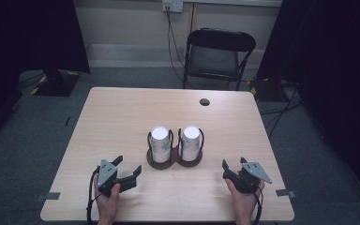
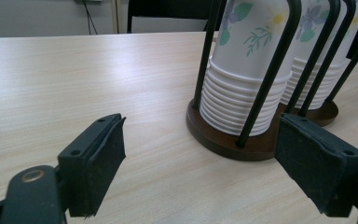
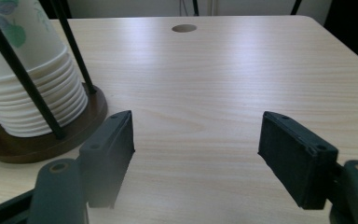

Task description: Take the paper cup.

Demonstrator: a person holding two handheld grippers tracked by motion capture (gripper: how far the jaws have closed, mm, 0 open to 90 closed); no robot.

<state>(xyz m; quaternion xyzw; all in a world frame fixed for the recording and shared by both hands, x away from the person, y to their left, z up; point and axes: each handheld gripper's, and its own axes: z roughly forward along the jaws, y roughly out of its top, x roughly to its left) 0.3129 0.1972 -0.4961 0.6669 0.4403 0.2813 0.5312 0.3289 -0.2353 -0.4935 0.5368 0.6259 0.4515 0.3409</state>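
Note:
A dark wooden cup holder [image 1: 174, 162] with black wire hoops stands at the table's middle. It carries two stacks of white flowered paper cups, a left stack [image 1: 161, 143] and a right stack [image 1: 191, 140]. My left gripper [image 1: 127, 165] rests near the front edge, left of the holder, open with nothing between its pads. In the left gripper view the left gripper [image 2: 203, 126] faces the nearer stack [image 2: 247, 70] and the holder base [image 2: 223, 140]. On the other side, my right gripper [image 1: 233, 162] is open and holds nothing. The right gripper [image 3: 196, 119] has a stack [image 3: 28, 84] at its left.
The light wood table [image 1: 122, 117] has a round cable hole [image 1: 205, 101] near its far edge. A black folding chair [image 1: 218, 54] stands behind it. Dark curtains hang at both sides. Tape marks [image 1: 51, 196] lie on the grey floor.

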